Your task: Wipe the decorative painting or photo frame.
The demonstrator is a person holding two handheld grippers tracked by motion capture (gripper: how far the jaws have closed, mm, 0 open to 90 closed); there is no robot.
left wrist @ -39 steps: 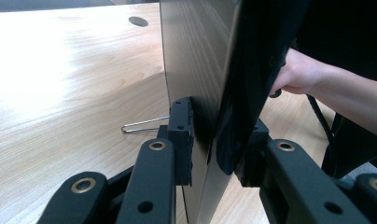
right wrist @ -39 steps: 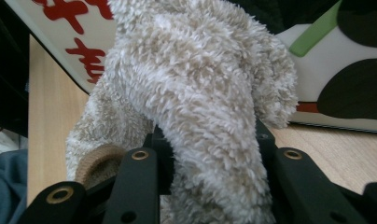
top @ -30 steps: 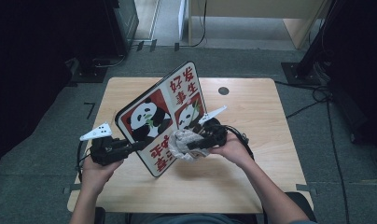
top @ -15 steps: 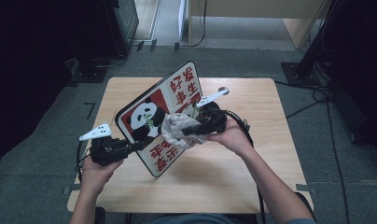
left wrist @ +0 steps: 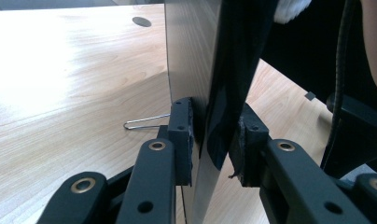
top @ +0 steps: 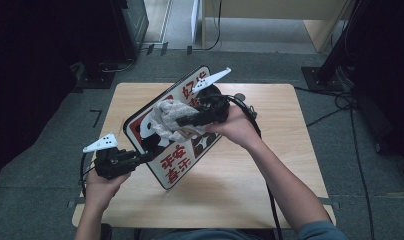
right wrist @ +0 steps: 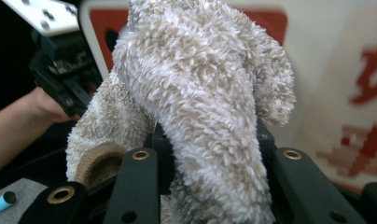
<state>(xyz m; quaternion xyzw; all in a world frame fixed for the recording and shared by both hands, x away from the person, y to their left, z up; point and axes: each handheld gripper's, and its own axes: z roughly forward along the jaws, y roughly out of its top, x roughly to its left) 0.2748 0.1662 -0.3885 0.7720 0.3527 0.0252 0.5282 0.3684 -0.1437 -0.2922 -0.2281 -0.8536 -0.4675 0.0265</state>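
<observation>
My left tool [top: 140, 159] clamps the lower edge of the panda sign [top: 176, 155], holding it tilted above the tabletop [top: 240, 190], while my right tool [top: 182, 121] grips a fluffy cloth [top: 167, 116] pressed against the sign's printed face

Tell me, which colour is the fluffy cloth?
Beige and white cloth, clearest in the right gripper view.

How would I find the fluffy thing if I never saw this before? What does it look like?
Start at the wooden table, then find the big panda sign tilted up above it. The fluffy cloth is pressed on the sign's front, pinched in the right gripper. It is the one soft, shaggy, cream-and-tan thing; everything near it is hard and flat or black.
</observation>
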